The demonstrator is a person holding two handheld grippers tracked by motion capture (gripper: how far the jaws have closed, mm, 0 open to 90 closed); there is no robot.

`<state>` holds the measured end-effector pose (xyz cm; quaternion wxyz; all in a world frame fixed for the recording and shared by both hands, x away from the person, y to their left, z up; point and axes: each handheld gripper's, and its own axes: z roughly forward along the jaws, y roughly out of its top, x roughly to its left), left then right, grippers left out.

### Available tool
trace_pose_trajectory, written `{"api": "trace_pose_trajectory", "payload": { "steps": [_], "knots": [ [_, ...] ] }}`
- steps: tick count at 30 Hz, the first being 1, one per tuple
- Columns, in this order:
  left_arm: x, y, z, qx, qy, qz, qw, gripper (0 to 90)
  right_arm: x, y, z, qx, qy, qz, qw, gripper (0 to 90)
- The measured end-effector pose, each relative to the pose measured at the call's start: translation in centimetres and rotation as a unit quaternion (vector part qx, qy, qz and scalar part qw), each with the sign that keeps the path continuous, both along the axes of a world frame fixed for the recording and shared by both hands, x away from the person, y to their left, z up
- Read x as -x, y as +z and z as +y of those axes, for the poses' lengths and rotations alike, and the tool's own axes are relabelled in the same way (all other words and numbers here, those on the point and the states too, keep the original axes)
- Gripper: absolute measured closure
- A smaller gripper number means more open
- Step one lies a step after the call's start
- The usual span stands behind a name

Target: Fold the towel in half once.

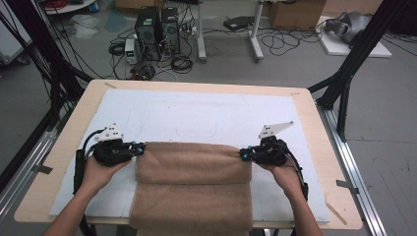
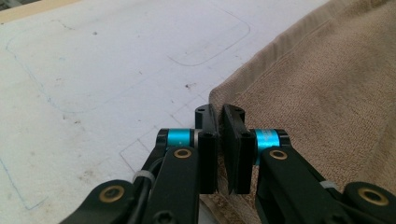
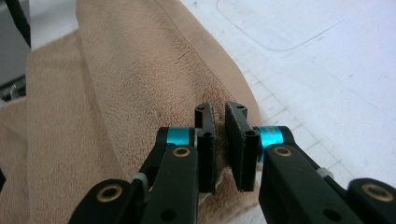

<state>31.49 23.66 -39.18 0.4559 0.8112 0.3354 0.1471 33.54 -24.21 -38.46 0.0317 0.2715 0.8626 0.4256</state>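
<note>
A tan towel [image 1: 193,169] lies on the white mat [image 1: 196,110], its near part hanging over the table's front edge. Its far portion is raised into a fold between the two grippers. My left gripper [image 1: 141,148] is shut on the towel's left corner; in the left gripper view the jaws [image 2: 219,112] pinch the hem of the towel [image 2: 317,93]. My right gripper [image 1: 243,155] is shut on the right corner; in the right gripper view the pads [image 3: 219,109] squeeze a ridge of towel [image 3: 140,70] lifted off the mat. A hand holds each gripper.
The mat covers a wooden tabletop [image 1: 314,128] and bears faint drawn outlines [image 1: 196,130]. Black frame posts [image 1: 344,83] stand at both sides. Behind the table, computer towers [image 1: 157,32] and cables lie on the floor.
</note>
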Motion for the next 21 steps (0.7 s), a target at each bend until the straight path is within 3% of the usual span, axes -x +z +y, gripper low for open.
{"api": "trace_pose_trajectory", "payload": {
  "steps": [3, 8, 12, 14, 16, 21],
  "knots": [
    [0.3, 0.0, -0.1, -0.008, -0.003, -0.003, 1.0, 84.1, 0.3, -0.1, -0.2, -0.002, 0.0, 0.002, 1.0, 81.5],
    [1.1, -0.4, 0.1, 0.005, -0.014, 0.002, 0.9999, 84.0, 1.2, -0.3, -0.1, -0.009, 0.007, 0.001, 0.9999, 79.7],
    [2.9, -0.9, 0.4, 0.007, -0.024, -0.002, 0.9997, 84.0, 2.7, -0.2, 0.2, -0.007, 0.025, -0.007, 0.9996, 79.8],
    [4.2, -1.2, 0.5, -0.015, -0.027, -0.015, 0.9994, 83.7, 3.6, -0.1, 0.2, -0.007, 0.032, -0.011, 0.9994, 79.3],
    [5.1, -1.5, 0.6, -0.014, -0.029, -0.015, 0.9994, 83.6, 4.2, -0.2, 0.1, -0.015, 0.038, -0.01, 0.9991, 79.0],
    [7.2, -2.6, 0.8, -0.012, -0.037, -0.016, 0.9991, 82.7, 6.1, -1.3, 0.7, 0.023, 0.056, -0.007, 0.9981, 78.9]
  ]
}}
